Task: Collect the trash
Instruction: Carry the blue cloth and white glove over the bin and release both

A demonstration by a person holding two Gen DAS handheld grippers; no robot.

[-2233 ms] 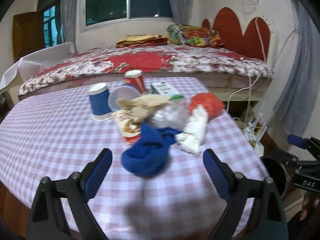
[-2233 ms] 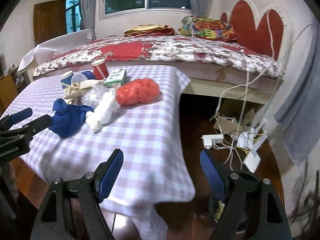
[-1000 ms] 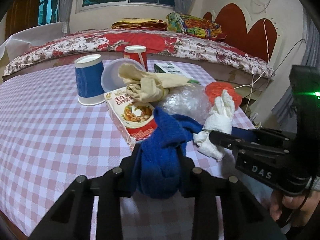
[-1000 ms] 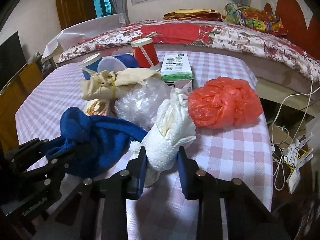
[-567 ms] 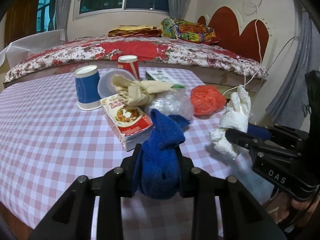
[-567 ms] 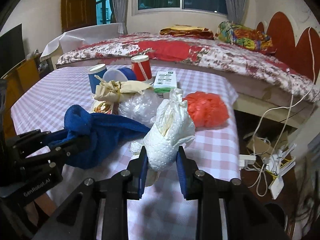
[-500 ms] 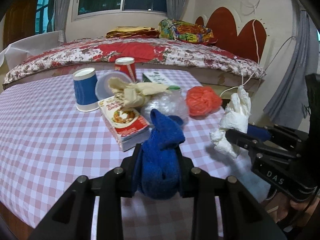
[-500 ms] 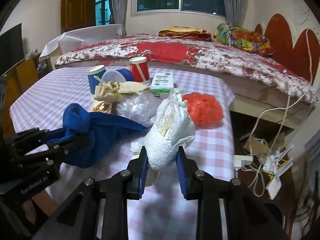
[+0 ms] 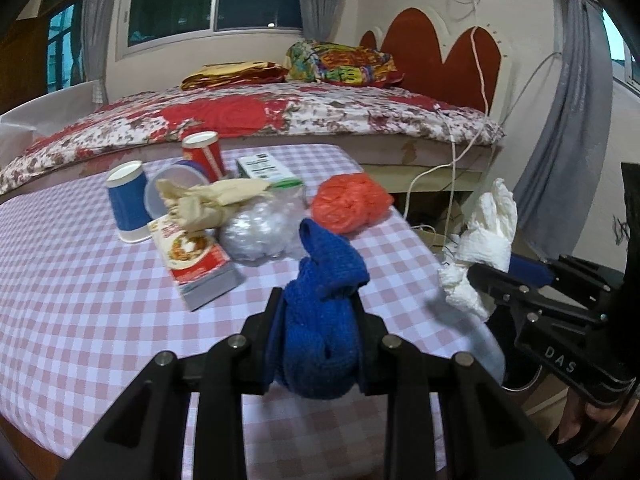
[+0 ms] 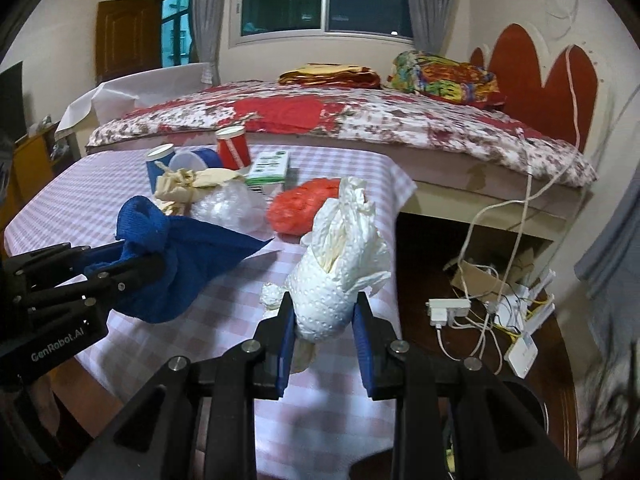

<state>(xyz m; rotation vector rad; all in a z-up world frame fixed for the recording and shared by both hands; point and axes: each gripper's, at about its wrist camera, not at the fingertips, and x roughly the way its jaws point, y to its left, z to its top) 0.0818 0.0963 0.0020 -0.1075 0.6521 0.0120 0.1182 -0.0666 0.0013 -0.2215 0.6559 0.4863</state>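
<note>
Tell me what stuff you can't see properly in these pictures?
- Trash bin: in neither view, beyond the frame edges.
- Food box: right wrist view, hidden behind the blue cloth.
- Green-and-white carton: print too small to read.
- Paper towel wad: lower part hidden by the right claw.

Left tool [image 9: 318, 320] tilts downward over the desk, jaws clamped on a blue cloth [image 9: 320, 320] that bunches up betw. them. Right tool [image 10: 325, 320], at approx. the same downward angle, grips a white paper wad [image 10: 340, 276] betw. its blue pads [image 10: 286, 336]. Part of a hand [image 9: 592, 424] shows under the right tool's body at the frame's lower right.
</note>
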